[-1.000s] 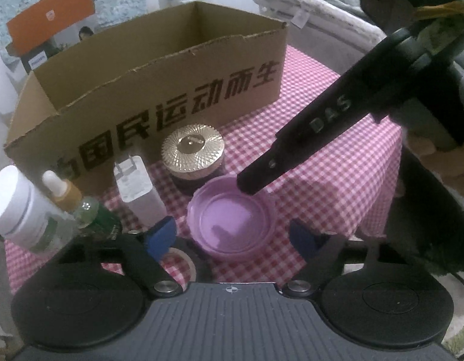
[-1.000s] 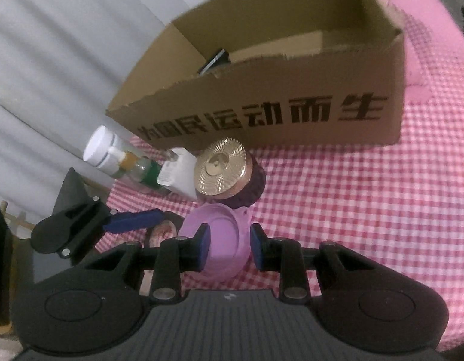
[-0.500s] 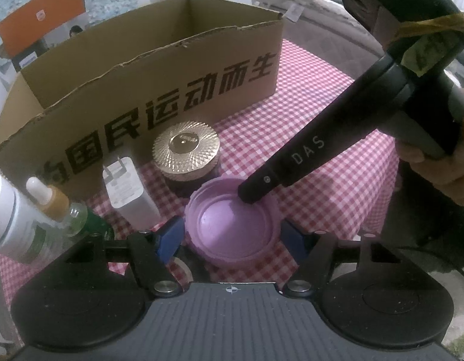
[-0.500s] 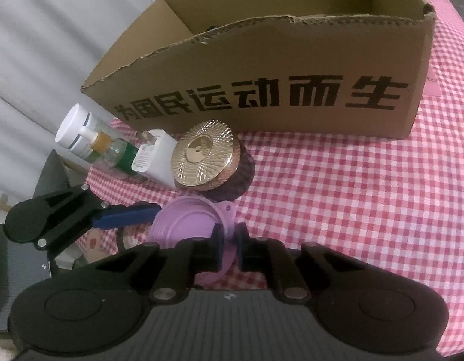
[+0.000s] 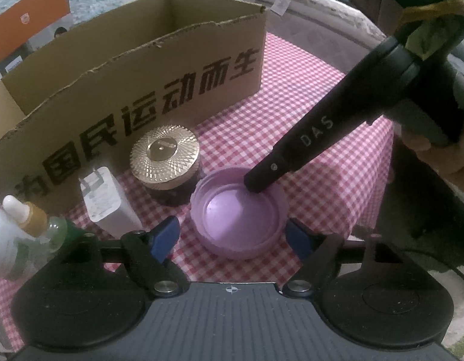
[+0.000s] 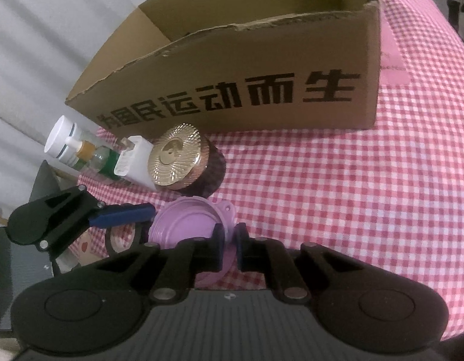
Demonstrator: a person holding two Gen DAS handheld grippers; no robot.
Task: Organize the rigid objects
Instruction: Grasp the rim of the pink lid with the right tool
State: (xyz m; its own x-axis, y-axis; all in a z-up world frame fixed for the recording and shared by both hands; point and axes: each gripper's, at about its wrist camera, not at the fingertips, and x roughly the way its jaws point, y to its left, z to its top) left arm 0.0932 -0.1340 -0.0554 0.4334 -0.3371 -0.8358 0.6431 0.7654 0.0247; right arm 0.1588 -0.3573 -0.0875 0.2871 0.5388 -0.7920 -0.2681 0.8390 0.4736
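Lilac plastic, a shallow round lid (image 5: 238,214) lying hollow-side up on the red-and-white checked cloth (image 5: 337,180), is what my right gripper (image 6: 229,239) is clamped on, at the rim.

Going left to right in my left view: a white-capped bottle (image 5: 3,240) and a clear dropper bottle (image 5: 33,225) at the edge, a white plug adapter (image 5: 107,207), a dark jar with a gold ribbed top (image 5: 165,156), then the lid just ahead of my left gripper (image 5: 232,236), whose blue pads stand wide apart either side of it, not touching. The right fingers pinch the far rim wall, one inside, one outside. I judge the printed cardboard box (image 5: 141,90) behind is the destination; the gold-topped jar, just beside the lid, and the box's front wall stand in the way.
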